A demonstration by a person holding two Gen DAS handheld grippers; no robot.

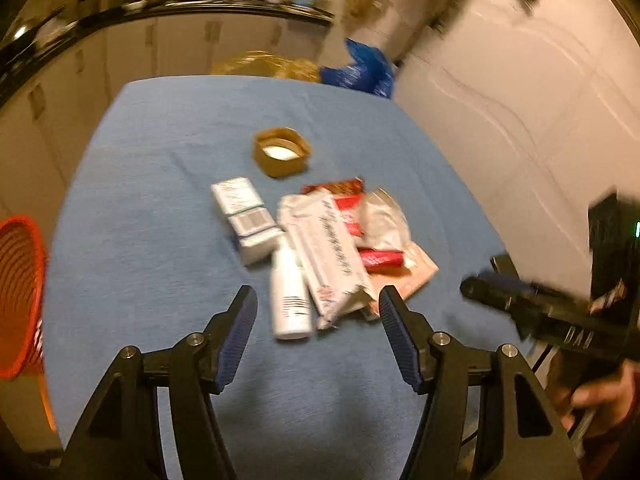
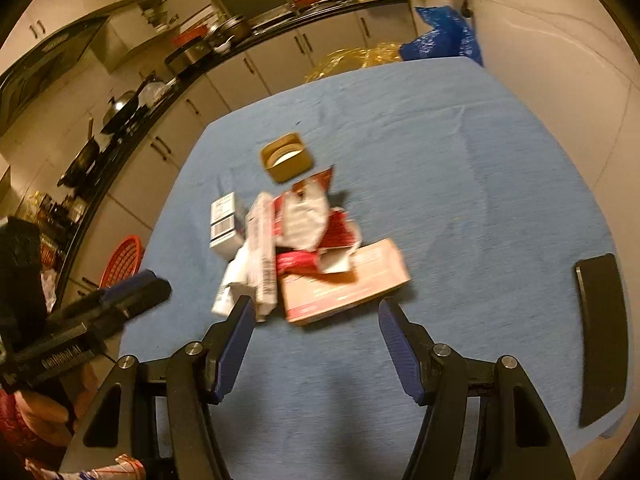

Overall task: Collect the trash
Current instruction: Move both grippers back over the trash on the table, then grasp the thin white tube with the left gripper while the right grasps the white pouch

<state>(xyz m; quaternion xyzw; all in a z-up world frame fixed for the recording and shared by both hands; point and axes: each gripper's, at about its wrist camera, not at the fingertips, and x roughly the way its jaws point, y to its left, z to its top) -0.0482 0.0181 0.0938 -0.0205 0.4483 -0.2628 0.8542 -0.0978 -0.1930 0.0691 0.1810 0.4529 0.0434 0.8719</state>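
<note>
Trash pile [image 1: 320, 256] on our blue table [image 1: 160, 200].
We hold both grippers, left [image 1: 318, 300] and right [image 2: 316, 312], spread wide and empty.

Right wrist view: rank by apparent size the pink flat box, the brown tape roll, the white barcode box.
Largest to smallest, as they look in the right wrist view:
1. pink flat box, clearly biggest, though it also lies nearest the camera.
2. white barcode box
3. brown tape roll
The last two look close; the roll lies farther away, so that order is unsure.
</note>
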